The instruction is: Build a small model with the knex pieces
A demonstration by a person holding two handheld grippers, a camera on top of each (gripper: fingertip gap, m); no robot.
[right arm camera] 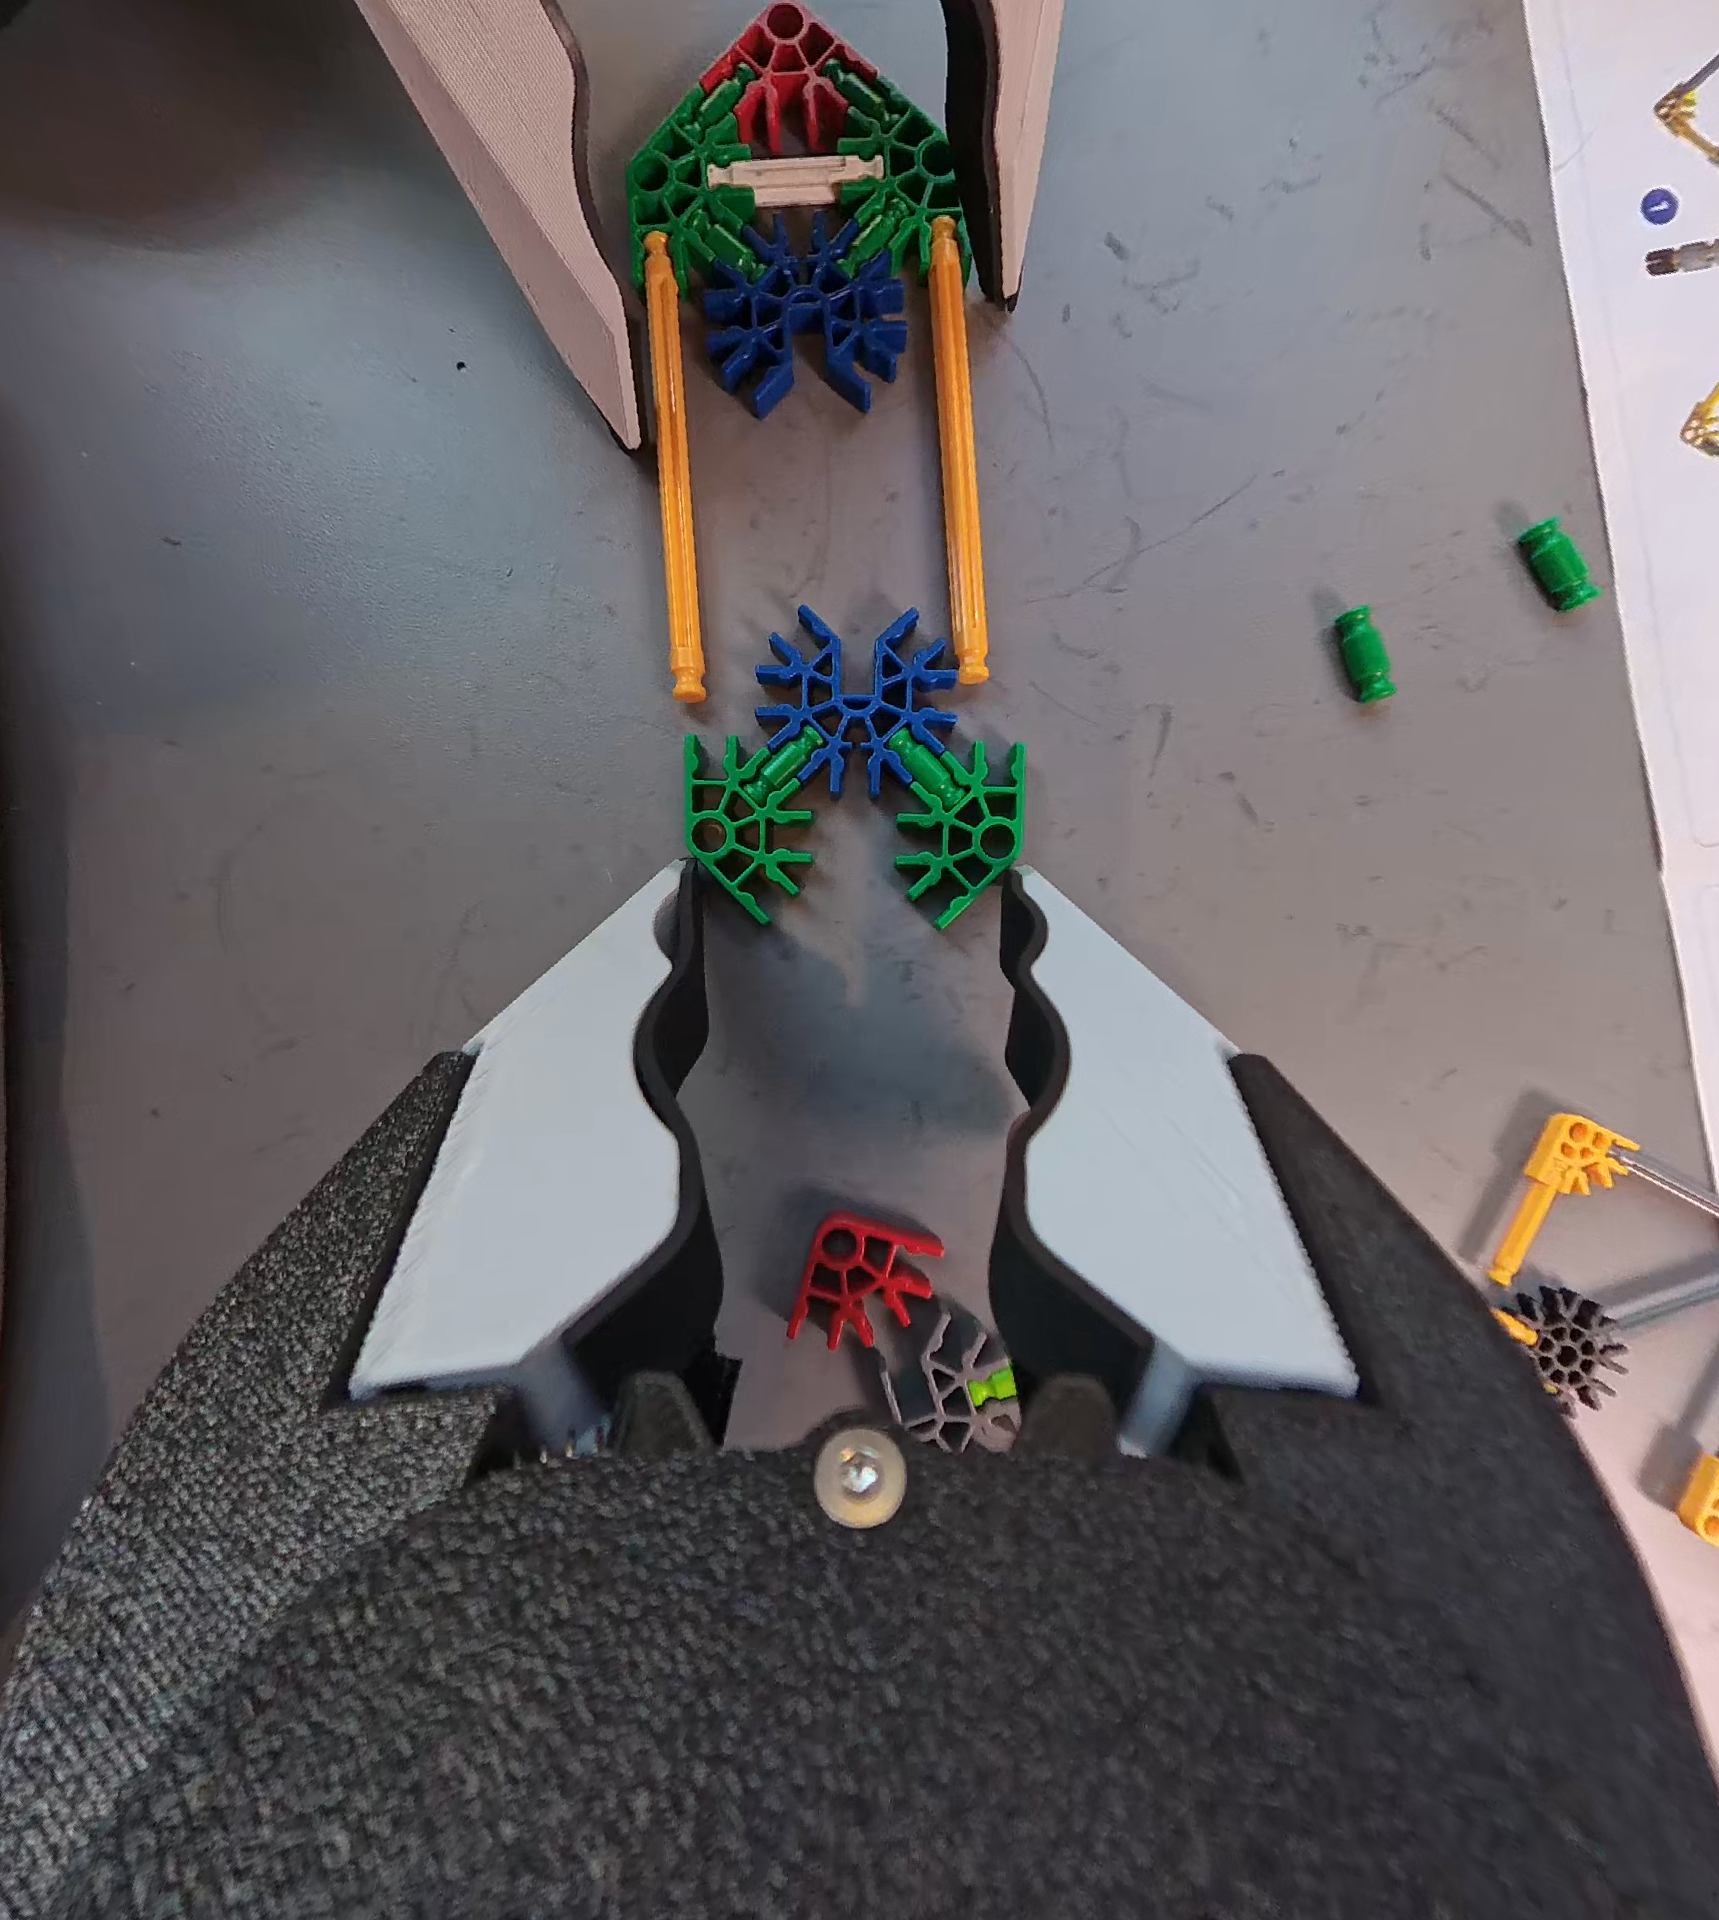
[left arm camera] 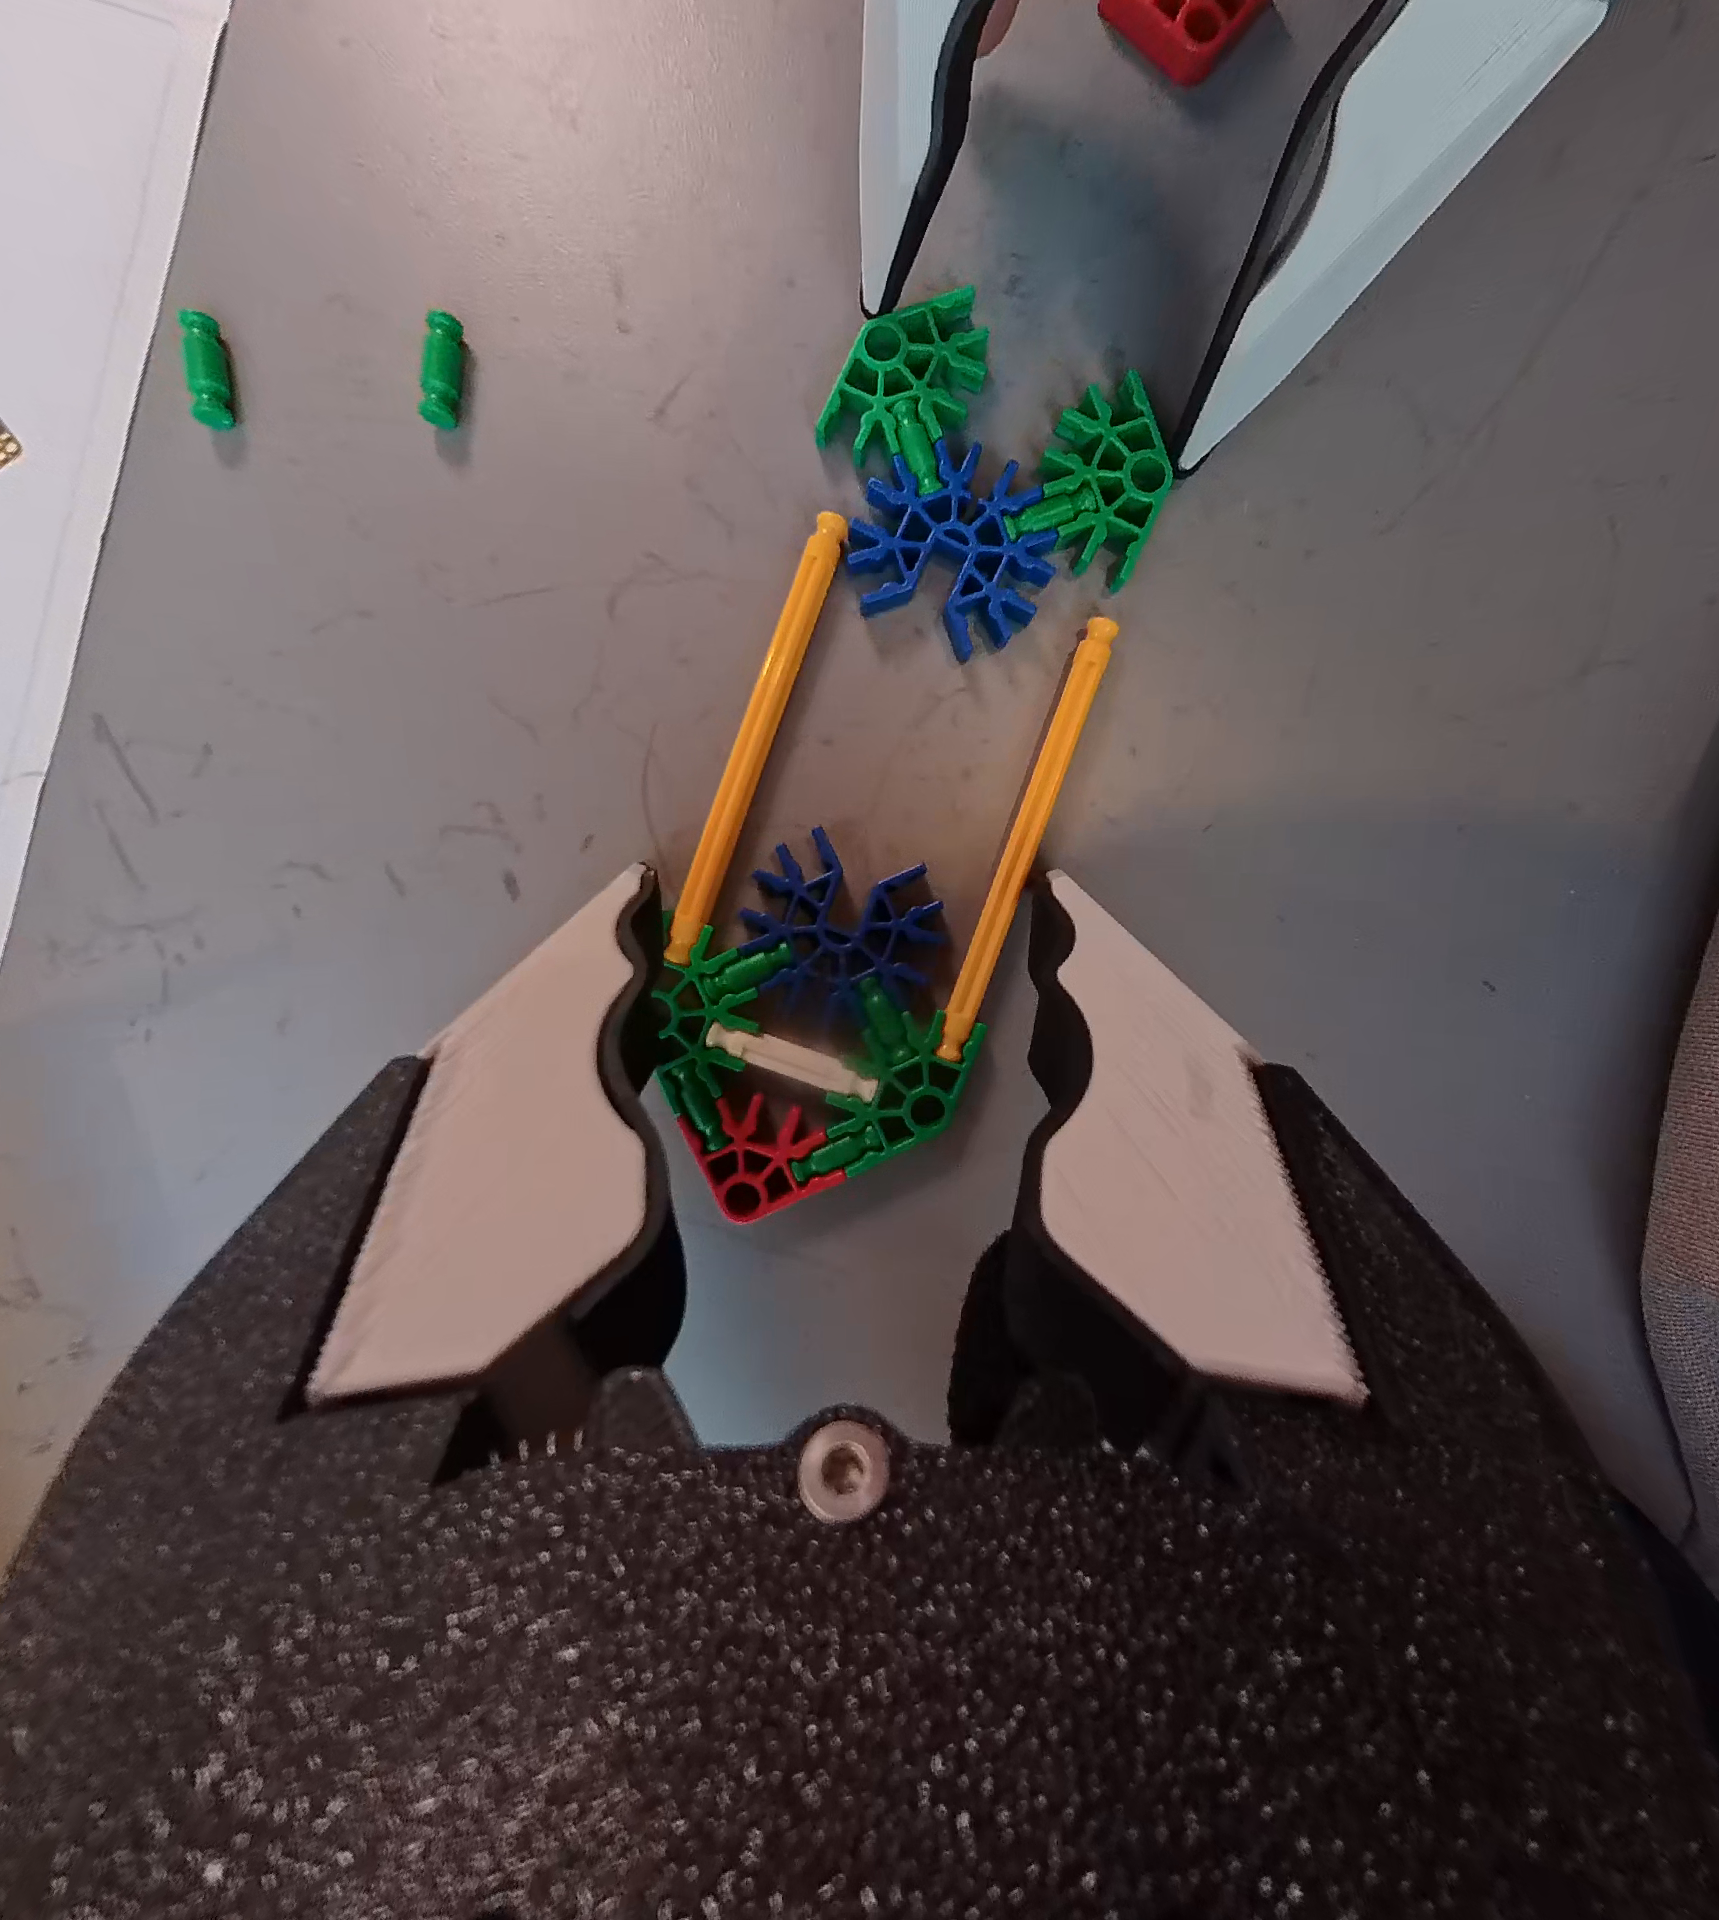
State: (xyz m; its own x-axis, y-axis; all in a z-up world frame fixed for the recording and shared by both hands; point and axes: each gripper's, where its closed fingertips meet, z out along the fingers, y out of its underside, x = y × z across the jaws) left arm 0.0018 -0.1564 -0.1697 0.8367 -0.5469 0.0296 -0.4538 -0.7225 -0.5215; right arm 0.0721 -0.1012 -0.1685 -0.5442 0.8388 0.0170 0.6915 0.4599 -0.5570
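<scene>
My left gripper is spread wide around the red-cornered assembly — one finger touching its green edge. My right gripper is wide too, fingertips against the blue-and-green cluster, just beyond the yellow rods.

left tongs: spread wide | right tongs: spread wide

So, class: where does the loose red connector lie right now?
In the right wrist view, the red connector lies on the table between the open right gripper's fingers, touching a grey connector.
</scene>
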